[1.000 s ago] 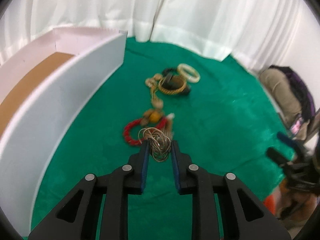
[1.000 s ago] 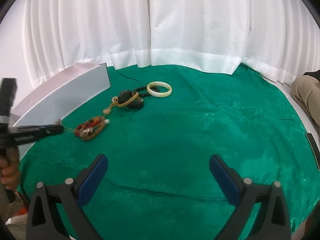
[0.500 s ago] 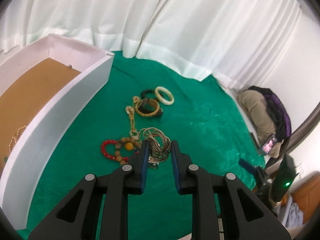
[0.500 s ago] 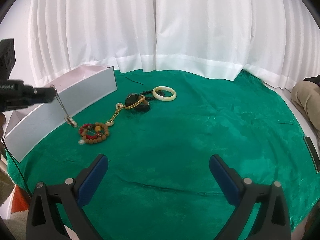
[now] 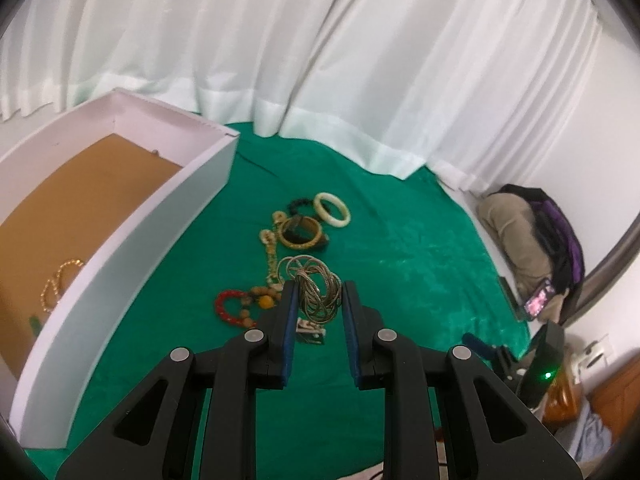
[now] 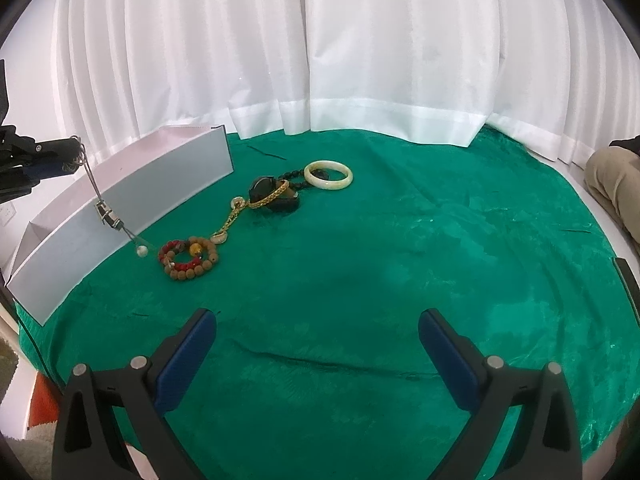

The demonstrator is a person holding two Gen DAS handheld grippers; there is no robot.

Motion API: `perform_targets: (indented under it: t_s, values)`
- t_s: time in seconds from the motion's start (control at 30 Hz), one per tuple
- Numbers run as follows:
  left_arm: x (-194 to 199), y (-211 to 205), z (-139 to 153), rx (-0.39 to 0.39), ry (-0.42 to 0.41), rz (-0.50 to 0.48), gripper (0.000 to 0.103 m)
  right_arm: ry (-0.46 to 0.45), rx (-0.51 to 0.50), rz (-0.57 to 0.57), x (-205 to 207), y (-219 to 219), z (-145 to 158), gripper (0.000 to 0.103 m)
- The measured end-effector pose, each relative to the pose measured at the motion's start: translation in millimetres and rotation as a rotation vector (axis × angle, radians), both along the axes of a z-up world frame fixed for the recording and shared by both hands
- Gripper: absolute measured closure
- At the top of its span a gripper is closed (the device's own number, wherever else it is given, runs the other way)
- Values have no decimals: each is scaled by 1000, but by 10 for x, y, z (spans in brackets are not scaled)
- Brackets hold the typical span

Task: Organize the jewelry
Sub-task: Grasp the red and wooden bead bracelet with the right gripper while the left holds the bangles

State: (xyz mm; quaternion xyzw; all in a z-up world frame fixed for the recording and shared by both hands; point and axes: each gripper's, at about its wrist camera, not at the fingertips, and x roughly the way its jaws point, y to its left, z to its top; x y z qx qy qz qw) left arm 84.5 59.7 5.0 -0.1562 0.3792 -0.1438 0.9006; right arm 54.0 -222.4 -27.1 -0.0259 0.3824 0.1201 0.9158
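Left wrist view showed the left gripper [image 5: 319, 296] with its blue pads closed on a bunch of thin silver chain loops [image 5: 316, 292], the coils bulging out between the narrow jaws. A small metal pendant [image 5: 310, 330] hung below the pinch, clear of the green cloth [image 5: 400, 280]. From the right wrist view the same chain [image 6: 94, 184] dangled from the gripper at the far left, its end bead [image 6: 141, 251] low by the cloth, in front of the white box [image 6: 132, 208]. The box sat at the left edge of the table with a brown floor and a gold chain [image 5: 60, 284] lying inside. On the cloth to its right lay a red and brown bead bracelet [image 6: 188, 258], further off a gold bangle over a dark piece [image 6: 276, 196], and farthest a cream bangle [image 6: 329, 175]. The right gripper [image 6: 318, 352] hovered near the front with its jaws spread wide and nothing between them.
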Motion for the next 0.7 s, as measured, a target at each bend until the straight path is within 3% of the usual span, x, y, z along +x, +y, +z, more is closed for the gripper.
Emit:
perform_targets:
  t_s: [0.17, 0.7]
  values:
    - [-25, 76, -78, 44, 18, 45, 83, 16, 6, 10, 4, 30, -24, 0]
    - [-170, 388, -217, 69, 41, 112, 83, 71, 10, 97, 4, 388, -50, 0]
